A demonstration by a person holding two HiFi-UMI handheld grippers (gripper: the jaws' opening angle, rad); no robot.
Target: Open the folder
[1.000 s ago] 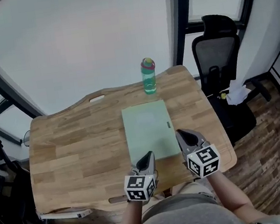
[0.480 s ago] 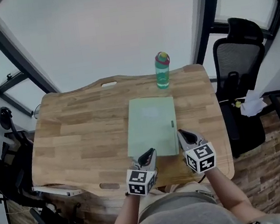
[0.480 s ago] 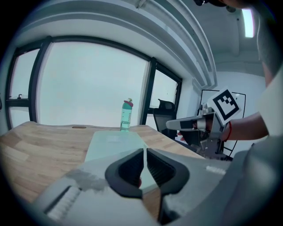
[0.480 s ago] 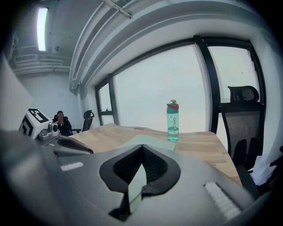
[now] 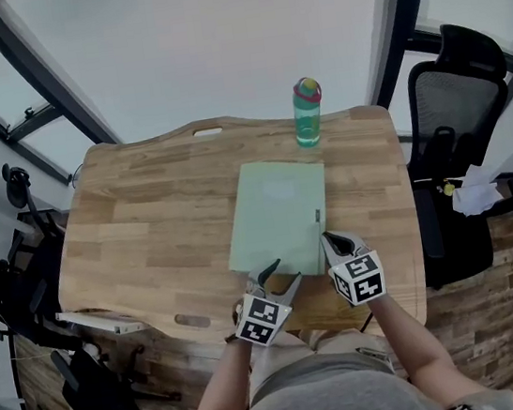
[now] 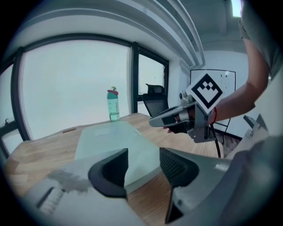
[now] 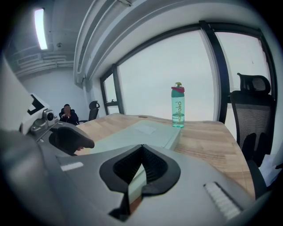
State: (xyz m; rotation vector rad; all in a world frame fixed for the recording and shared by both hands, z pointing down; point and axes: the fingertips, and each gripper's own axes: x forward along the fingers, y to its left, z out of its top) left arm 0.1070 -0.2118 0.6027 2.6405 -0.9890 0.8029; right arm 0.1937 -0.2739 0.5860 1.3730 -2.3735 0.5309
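A pale green folder (image 5: 277,217) lies shut and flat on the wooden table (image 5: 146,224), its long side running away from me. My left gripper (image 5: 282,274) is at the folder's near edge, its jaws opening. In the left gripper view the folder's (image 6: 110,139) near corner sits between the jaws of the left gripper (image 6: 143,165), and the pads do not press on it. My right gripper (image 5: 325,237) is over the folder's near right corner, jaws shut. In the right gripper view the folder's (image 7: 141,132) edge shows through the slit below the tips of the right gripper (image 7: 142,148).
A teal water bottle (image 5: 308,111) with a pink lid stands at the table's far edge, just beyond the folder. A black office chair (image 5: 456,105) stands right of the table. Bags and cables lie on the floor at the left.
Both grippers have come down and forward to the folder's near edge. The left jaws, shut before, now stand apart around the folder's corner. The right jaws stay shut.
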